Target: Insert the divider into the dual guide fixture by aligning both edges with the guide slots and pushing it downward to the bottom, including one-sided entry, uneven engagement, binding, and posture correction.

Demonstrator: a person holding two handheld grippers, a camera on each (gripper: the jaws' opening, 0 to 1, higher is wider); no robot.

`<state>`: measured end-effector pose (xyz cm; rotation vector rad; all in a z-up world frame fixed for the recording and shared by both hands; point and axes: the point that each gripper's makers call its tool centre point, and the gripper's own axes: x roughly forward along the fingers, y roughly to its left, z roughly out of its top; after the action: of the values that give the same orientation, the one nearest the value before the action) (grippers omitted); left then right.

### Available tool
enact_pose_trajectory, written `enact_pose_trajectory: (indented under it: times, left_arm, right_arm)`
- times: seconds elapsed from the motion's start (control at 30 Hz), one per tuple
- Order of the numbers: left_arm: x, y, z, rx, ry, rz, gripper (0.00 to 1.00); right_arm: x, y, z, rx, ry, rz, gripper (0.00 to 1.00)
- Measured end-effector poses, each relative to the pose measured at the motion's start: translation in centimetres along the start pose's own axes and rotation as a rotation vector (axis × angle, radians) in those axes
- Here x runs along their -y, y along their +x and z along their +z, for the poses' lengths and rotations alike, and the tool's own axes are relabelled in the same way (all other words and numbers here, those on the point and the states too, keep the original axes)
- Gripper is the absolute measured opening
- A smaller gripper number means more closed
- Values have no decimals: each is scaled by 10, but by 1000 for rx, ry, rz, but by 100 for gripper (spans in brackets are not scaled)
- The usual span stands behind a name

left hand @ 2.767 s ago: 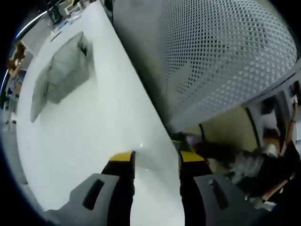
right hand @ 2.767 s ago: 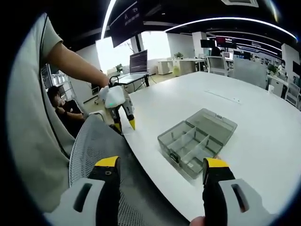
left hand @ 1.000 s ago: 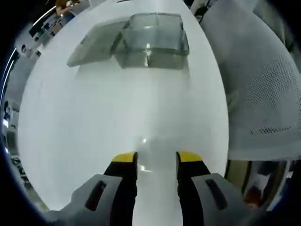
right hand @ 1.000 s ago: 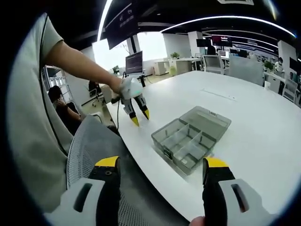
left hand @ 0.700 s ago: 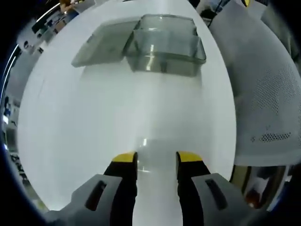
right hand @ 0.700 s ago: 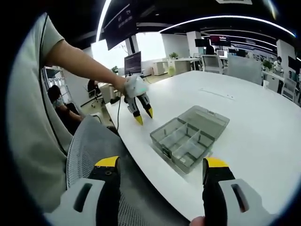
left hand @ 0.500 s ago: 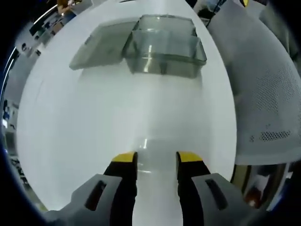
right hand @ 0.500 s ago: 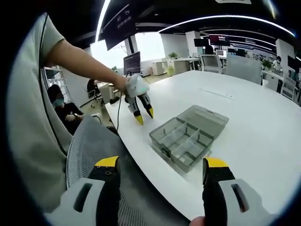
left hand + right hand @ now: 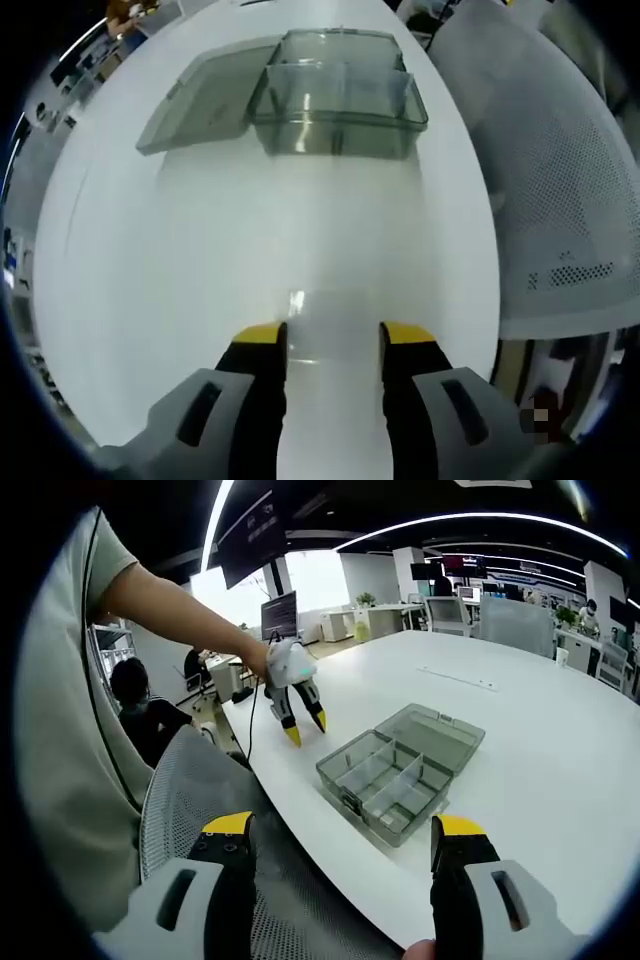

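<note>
1. Open-plan office surroundings; a large white table (image 9: pixel 560 730) carries the work, with a mesh chair back (image 9: pixel 200 800) at its near edge.
2. Fixture: a clear grey compartment box (image 9: pixel 395 780) with its lid folded open lies flat near the table edge. In the right gripper view its long axis runs from lower left to upper right.
3. Dividers (image 9: pixel 392 776) are already standing inside; no loose divider can be identified.
4. Handling judgement: thin plastic, light, stiff, slippery. Grip a divider by its top edge, mid-length.
5. Left gripper (image 9: pixel 332 340): jaws apart, empty, pointing at the box (image 9: pixel 335 105).
6. Right gripper (image 9: pixel 340 840): jaws wide apart, empty, off the table edge.
</note>
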<state>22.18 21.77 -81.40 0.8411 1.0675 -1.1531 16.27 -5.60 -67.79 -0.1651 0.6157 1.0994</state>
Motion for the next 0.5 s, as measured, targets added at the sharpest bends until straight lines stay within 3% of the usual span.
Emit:
enact_pose_trajectory:
  times: [0.5]
  left_arm:
    - [-2,2,3,-69,67,14,31]
  right_arm:
    - [2,-1,-1,6,7,-7,69]
